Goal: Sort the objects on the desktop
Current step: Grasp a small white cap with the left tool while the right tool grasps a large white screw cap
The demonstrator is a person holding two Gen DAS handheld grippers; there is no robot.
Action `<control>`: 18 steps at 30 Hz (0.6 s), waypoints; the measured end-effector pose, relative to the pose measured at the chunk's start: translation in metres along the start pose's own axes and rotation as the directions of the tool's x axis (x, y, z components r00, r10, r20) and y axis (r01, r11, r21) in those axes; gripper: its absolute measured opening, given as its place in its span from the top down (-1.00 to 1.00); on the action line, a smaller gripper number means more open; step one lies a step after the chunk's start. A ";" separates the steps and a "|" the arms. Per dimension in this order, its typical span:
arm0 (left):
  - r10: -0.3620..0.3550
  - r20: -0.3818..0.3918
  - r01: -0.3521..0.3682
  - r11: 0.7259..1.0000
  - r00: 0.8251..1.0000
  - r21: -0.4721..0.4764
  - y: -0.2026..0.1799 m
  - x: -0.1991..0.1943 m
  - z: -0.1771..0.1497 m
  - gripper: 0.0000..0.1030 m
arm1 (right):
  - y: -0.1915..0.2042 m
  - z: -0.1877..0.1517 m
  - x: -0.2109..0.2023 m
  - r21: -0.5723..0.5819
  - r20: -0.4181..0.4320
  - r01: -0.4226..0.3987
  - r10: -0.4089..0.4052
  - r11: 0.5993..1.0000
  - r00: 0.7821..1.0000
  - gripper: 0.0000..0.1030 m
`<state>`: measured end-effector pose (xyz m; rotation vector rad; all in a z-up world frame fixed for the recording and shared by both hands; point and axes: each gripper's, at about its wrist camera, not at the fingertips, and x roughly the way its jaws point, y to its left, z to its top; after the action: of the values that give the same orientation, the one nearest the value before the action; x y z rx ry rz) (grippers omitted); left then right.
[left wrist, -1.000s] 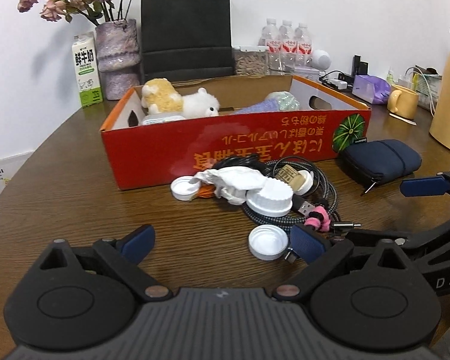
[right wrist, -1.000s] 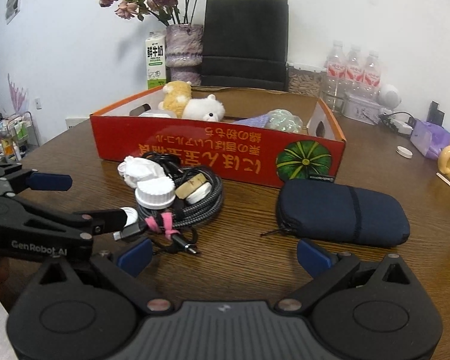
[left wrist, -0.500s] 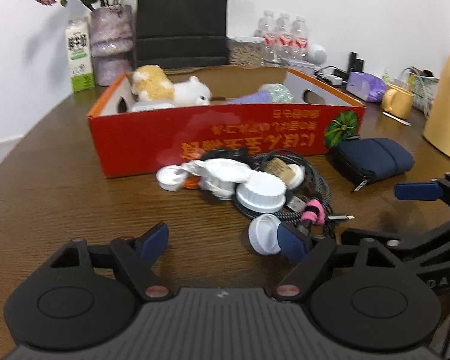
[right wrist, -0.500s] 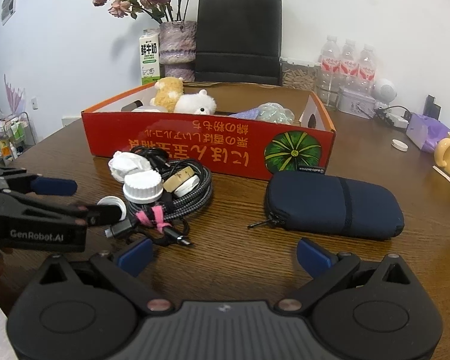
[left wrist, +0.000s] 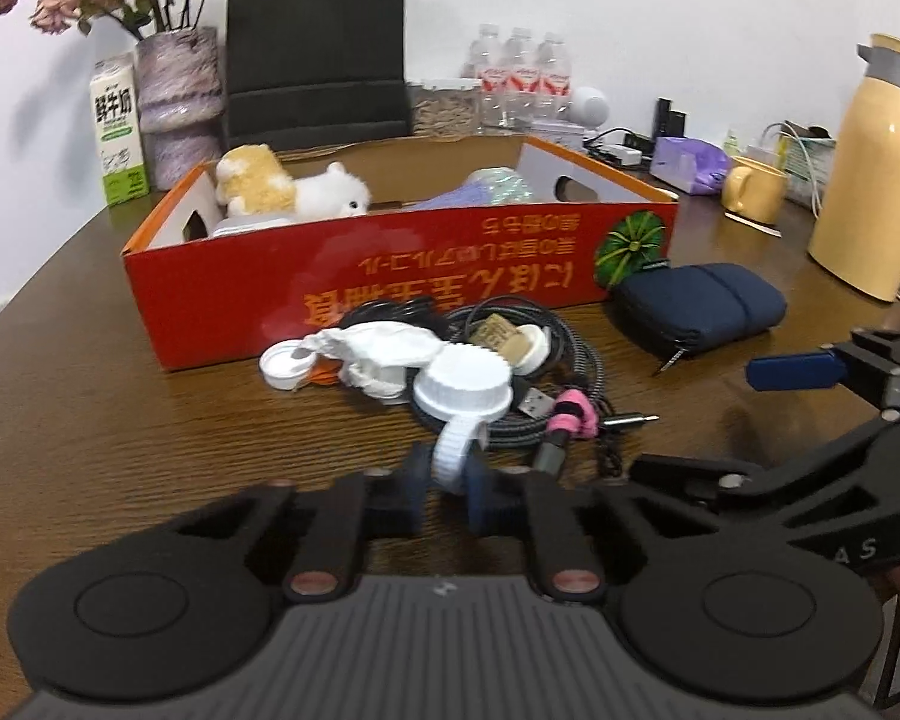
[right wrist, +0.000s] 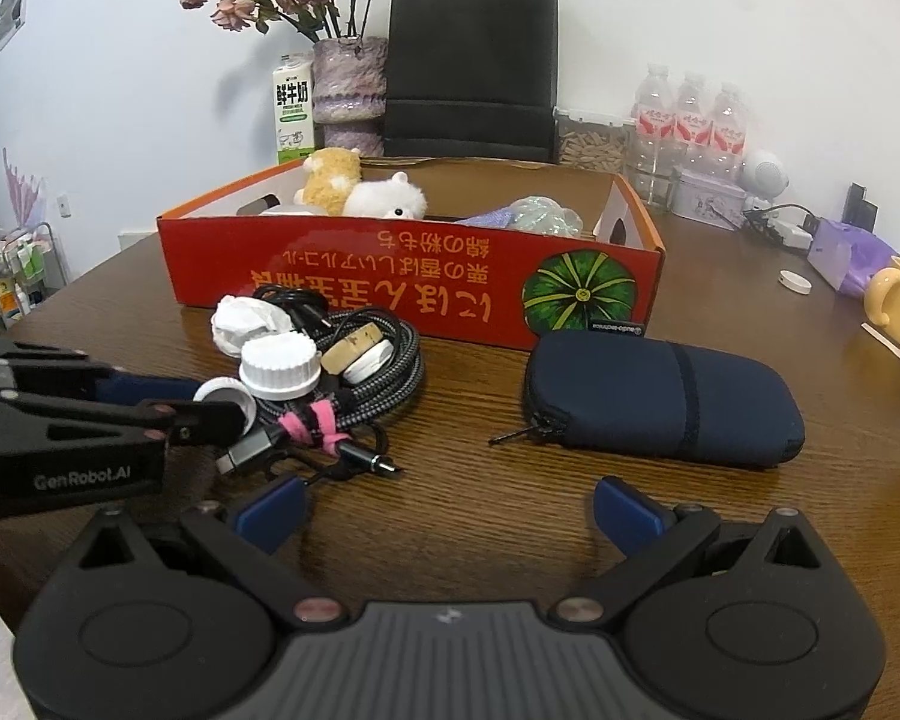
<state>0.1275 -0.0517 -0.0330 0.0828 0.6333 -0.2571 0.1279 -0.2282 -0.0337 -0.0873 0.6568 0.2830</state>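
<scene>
Left gripper (left wrist: 447,489): clamped on small white ribbed plastic cap (left wrist: 455,451), held on edge just above wooden table (left wrist: 120,450).
Right gripper (right wrist: 444,510): jaws spread wide, empty, near navy zip pouch (right wrist: 666,399).
Grip: shallow, possibly rim only; motion blur.
Advice: lift straight, clear of braided cable coil (left wrist: 570,372), then over red cardboard box (left wrist: 390,294).

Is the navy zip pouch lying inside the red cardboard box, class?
No: the navy zip pouch lies on the wooden table, outside and in front of the red cardboard box, near its pumpkin picture.
</scene>
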 end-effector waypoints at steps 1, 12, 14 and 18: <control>0.004 0.003 -0.004 1.000 1.000 0.004 -0.002 -0.001 -0.001 0.79 | 0.001 0.000 0.000 -0.001 0.000 0.000 0.000 1.000 1.000 -1.00; 0.090 0.040 -0.087 0.994 0.995 -0.059 0.021 -0.017 0.000 0.79 | 0.014 0.012 -0.004 -0.025 0.041 -0.026 0.027 0.999 0.999 -0.98; 0.109 0.047 -0.105 0.992 0.993 -0.071 0.028 -0.020 0.001 0.79 | 0.021 0.018 -0.003 -0.042 0.056 -0.039 0.041 0.998 0.998 -0.97; 0.145 0.056 -0.139 0.986 0.988 -0.096 0.042 -0.025 0.002 0.79 | 0.036 0.029 0.002 -0.085 0.076 -0.056 0.063 0.995 0.995 -0.86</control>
<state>0.1203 -0.0058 -0.0163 0.0313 0.5733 -0.0925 0.1363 -0.1884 -0.0115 -0.1348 0.5700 0.3695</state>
